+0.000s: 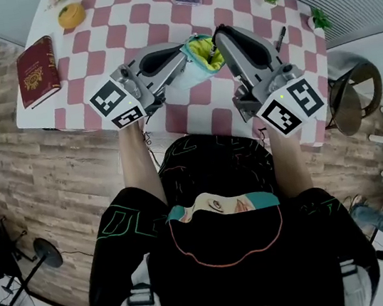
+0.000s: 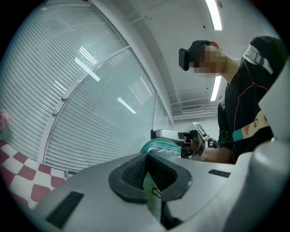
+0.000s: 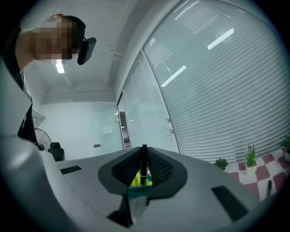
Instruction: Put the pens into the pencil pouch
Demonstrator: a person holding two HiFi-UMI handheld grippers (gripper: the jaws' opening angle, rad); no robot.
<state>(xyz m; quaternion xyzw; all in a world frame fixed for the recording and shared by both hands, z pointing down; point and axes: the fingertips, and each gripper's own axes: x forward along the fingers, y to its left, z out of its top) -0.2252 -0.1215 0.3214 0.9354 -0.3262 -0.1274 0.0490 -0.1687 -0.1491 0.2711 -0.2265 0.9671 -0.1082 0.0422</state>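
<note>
Pencil pouch [image 1: 196,65] hangs above the middle of the desk [image 1: 153,3], toward its near edge. The desk carries a cloth of red and white squares. Both grippers are smooth grey shells bearing cubes with black-and-white square markers. The left gripper [image 1: 184,54] has its ribbed black pads pinched tight on the pouch's thin pale fabric, whose small dark print is too small to read. The right gripper [image 1: 218,36] stands narrow, clamped on a slim black pen [image 3: 143,165] held upright over the pouch mouth. A dark red book [image 1: 38,70] with a gold emblem lies at the desk's left edge. The pouch is soft and teal, with a toothed zip and yellow lining. Another pen [image 1: 281,37] lies near the right edge.
</note>
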